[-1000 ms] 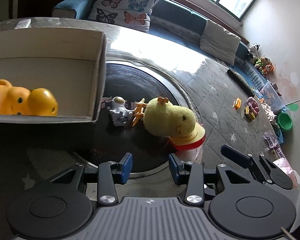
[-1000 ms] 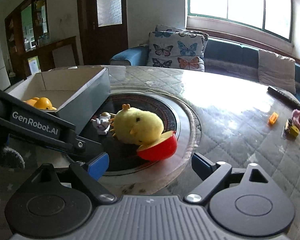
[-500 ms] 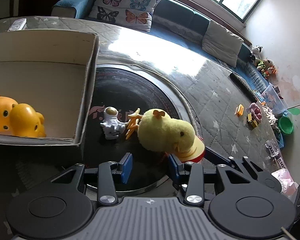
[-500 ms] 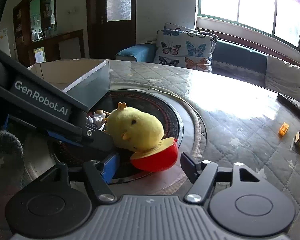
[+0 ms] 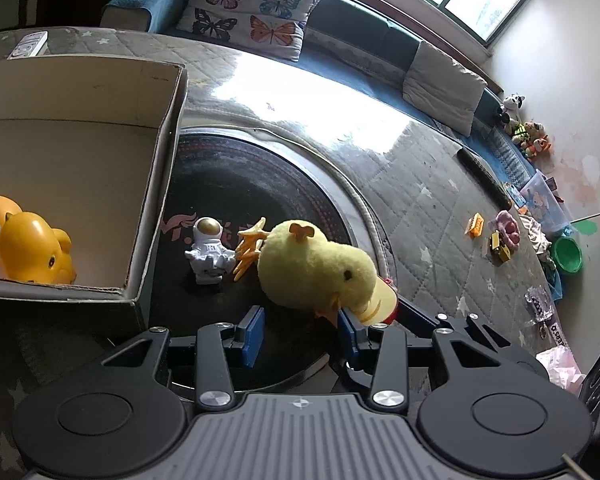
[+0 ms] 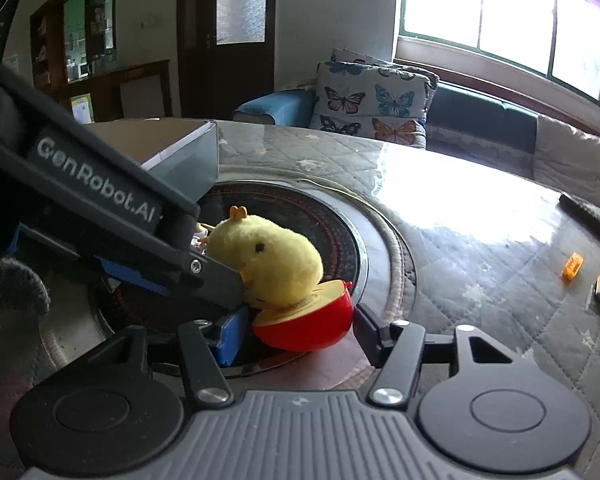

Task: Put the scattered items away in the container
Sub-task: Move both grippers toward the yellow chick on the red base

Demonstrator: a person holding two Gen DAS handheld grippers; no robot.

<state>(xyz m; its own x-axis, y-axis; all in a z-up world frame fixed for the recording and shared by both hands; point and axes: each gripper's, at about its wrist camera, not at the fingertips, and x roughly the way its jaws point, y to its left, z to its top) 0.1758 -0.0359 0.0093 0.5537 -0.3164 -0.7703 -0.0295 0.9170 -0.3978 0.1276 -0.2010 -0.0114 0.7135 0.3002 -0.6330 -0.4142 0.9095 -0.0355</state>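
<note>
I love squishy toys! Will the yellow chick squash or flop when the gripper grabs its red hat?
Probably. The yellow chick looks fluffy, so its body should squash easily. The red hat looks smooth and rounded, so it might slip as the right gripper closes around it. The chick may dangle from the hat.

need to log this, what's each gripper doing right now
left gripper: open, holding nothing
right gripper: closing around the red cap, not yet gripping it

— What colours lie on the dark round plate?
— A pale yellow plush chick [image 5: 312, 264] with orange feet on a red base [image 6: 304, 328], and a white astronaut figure [image 5: 208, 254] with a gold visor.
— Upper centre?
— A pale cushion [image 5: 256, 8] patterned with blue, orange and pink butterflies.
</note>
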